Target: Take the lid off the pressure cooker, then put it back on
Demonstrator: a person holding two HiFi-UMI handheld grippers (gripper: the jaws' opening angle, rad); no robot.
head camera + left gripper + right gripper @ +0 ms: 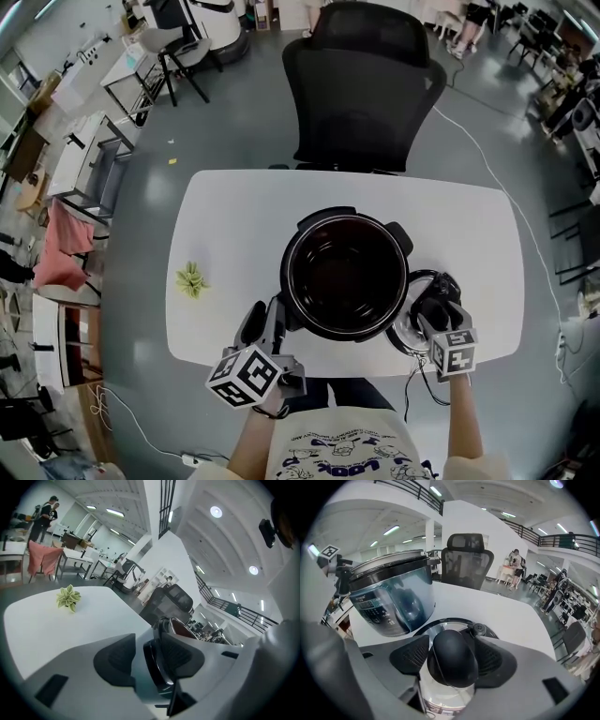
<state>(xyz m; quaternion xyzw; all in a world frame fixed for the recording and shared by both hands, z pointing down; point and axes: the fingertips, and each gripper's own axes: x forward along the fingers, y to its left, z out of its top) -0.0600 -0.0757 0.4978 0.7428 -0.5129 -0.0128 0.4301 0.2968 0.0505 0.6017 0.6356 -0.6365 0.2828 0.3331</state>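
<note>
**Lid off and set down; refit pending**

Task position: the pressure cooker point(347, 272) stands open at the middle of the white worktop point(234, 225), its dark inner pot exposed. The lid point(435, 629) lies flat on the worktop just beside the cooker, on the person's right. The removal half of the task is judged complete. The refit has not begun.

Right gripper point(434, 314): it is positioned over the lid and angled steeply down. Its fingers point(410, 656) stand wide on either side of the lid's black knob point(452, 658). The knob fills most of the gap, but the pads do not appear to clamp it, and the lid's weight is on the worktop.

Left gripper point(267, 321): it is at the near left flank of the cooker. Its fingers point(115, 656) are spread, with the cooker's black side handle point(157, 667) between them. The handle sits nearer the right-hand finger, with a clear gap to the other, so there is no grip.

Next move, as assessed:
- The right fingers need to close firmly on the knob and lift the lid clear of the worktop.
- The lid then goes across and centres over the cooker's rim, held level.
- The left fingers should close on the side handle to steady the body, particularly if seating the lid takes a twist.

A small green leafy ornament point(191, 279) sits well apart, at the left of the worktop.
</note>
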